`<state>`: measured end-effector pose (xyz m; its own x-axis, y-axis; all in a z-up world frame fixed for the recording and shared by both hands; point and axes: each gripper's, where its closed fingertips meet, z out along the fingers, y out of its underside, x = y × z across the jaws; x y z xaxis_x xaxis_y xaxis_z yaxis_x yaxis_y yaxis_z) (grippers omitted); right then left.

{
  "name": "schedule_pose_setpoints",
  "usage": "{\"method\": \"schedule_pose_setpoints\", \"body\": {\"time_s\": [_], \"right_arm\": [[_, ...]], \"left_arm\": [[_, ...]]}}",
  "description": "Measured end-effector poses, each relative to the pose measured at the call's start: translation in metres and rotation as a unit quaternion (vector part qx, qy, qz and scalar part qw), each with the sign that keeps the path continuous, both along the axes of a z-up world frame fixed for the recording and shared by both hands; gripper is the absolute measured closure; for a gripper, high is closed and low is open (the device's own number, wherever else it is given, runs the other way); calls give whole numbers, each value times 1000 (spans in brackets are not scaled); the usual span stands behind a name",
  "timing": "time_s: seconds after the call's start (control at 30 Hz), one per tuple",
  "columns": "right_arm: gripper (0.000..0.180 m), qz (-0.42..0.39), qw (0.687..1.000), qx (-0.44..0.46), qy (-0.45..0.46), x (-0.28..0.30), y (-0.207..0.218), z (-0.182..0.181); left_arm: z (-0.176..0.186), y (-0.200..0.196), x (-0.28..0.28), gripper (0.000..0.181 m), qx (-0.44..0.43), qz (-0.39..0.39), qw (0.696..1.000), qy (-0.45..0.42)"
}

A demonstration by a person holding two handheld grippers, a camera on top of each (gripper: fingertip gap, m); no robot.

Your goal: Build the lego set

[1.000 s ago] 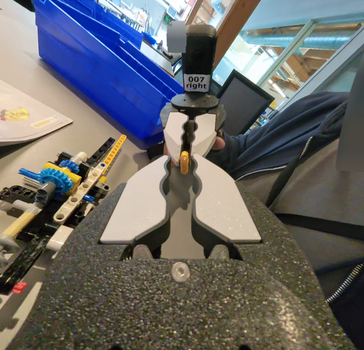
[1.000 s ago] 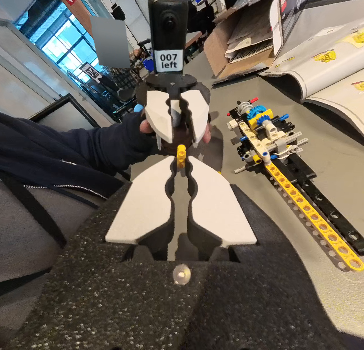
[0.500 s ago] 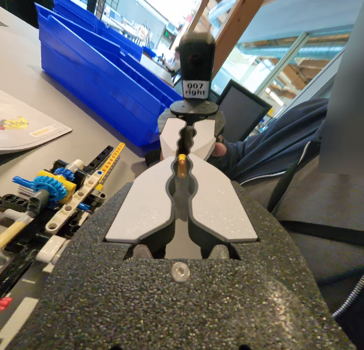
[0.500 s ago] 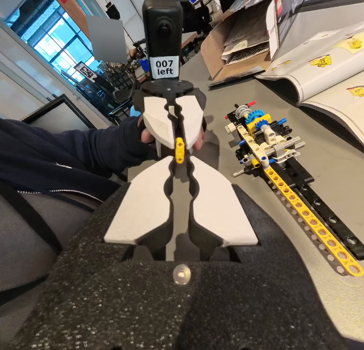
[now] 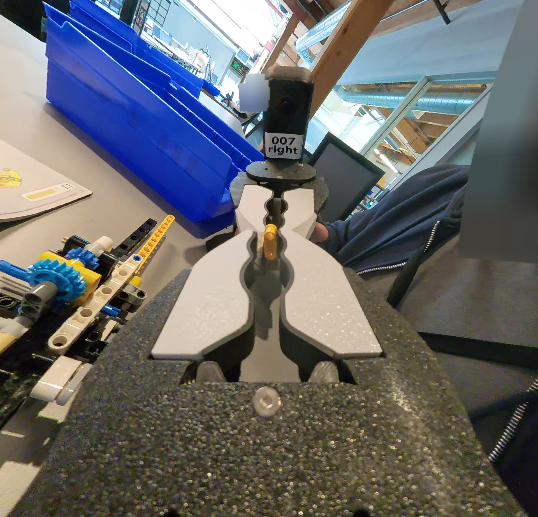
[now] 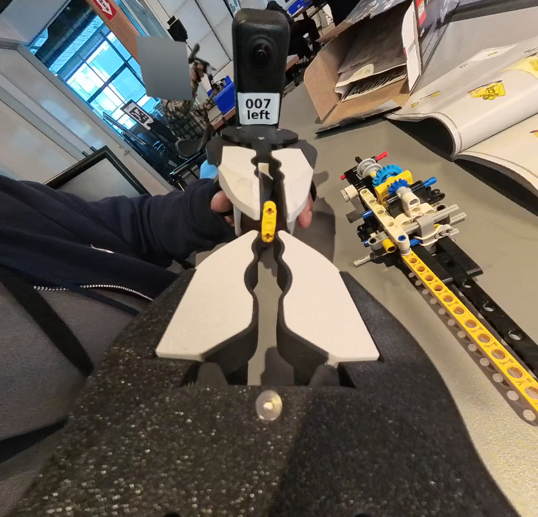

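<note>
A short yellow Lego beam (image 6: 268, 222) with holes hangs in the air between my two grippers, which face each other tip to tip. My right gripper (image 6: 267, 236) is shut on its near end. My left gripper (image 5: 269, 236) has its fingers closed around the other end of the beam (image 5: 270, 241). The partly built Lego model (image 6: 398, 209) lies on the grey table, with blue gears, white beams and a long yellow beam (image 6: 465, 325). It is right of the right gripper and left of the left gripper in the left wrist view (image 5: 72, 284).
Blue plastic bins (image 5: 139, 119) stand on the table behind the model. An open instruction booklet (image 6: 480, 116) and a cardboard box (image 6: 364, 75) lie at the far right. A person's dark sleeves (image 6: 102, 226) hold both grippers. The grippers are tip to tip, or close to it.
The left gripper's fingers have closed in around the yellow beam. Both grippers have drawn a little closer together. The model has not moved.
</note>
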<state>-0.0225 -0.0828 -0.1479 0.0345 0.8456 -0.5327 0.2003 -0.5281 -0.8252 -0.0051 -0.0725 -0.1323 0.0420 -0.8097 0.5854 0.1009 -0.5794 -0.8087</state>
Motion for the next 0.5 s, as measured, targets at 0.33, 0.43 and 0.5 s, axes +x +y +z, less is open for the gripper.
{"method": "schedule_pose_setpoints", "body": {"time_s": [0.33,0.43,0.5], "right_arm": [[172,-5,999,17,-28,5,3,-7],[163,-25,994,52,-88,21,10,-24],[161,-34,986,85,-141,31,13,-41]], "left_arm": [[-7,1,2,173,12,9,999,29],[-5,6,-3,173,9,24,999,28],[-7,8,-6,173,8,29,999,34]]}}
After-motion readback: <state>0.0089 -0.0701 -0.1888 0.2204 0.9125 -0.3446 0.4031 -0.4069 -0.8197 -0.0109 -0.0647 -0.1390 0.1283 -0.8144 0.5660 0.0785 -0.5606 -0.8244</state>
